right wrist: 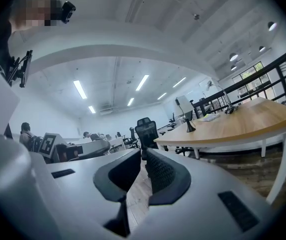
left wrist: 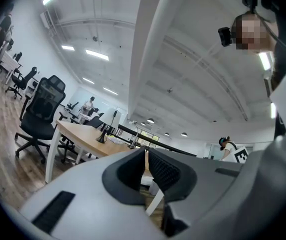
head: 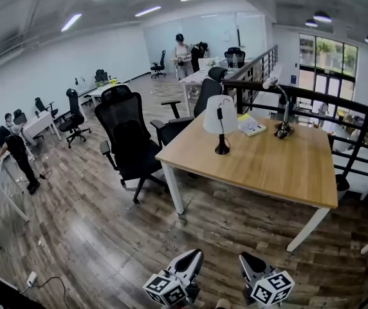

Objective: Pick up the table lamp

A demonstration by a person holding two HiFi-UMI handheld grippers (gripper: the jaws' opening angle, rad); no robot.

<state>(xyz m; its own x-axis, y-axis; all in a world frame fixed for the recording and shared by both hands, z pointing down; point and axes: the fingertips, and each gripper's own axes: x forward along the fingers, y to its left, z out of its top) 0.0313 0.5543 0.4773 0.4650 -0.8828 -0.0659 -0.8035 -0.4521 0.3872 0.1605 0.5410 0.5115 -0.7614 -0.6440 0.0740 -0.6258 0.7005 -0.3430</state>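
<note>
The table lamp (head: 220, 117) has a white shade on a thin black stem with a round black base. It stands upright near the far left corner of the wooden table (head: 267, 166). Both grippers sit low at the bottom of the head view, well short of the table, over the wood floor. My left gripper (head: 192, 257) and right gripper (head: 246, 261) point level toward the table, each shut with nothing between its fingers. The lamp (left wrist: 109, 119) appears small and far in the left gripper view beyond the shut left gripper (left wrist: 145, 153). In the right gripper view the lamp (right wrist: 185, 109) is also distant, past the shut right gripper (right wrist: 143, 153).
A black office chair (head: 127, 137) stands at the table's left side, with another (head: 200, 105) behind the table. A silver gooseneck lamp (head: 279, 95) and a booklet (head: 251, 127) occupy the table's far side. A black railing (head: 338, 105) runs behind. People stand at the back and far left.
</note>
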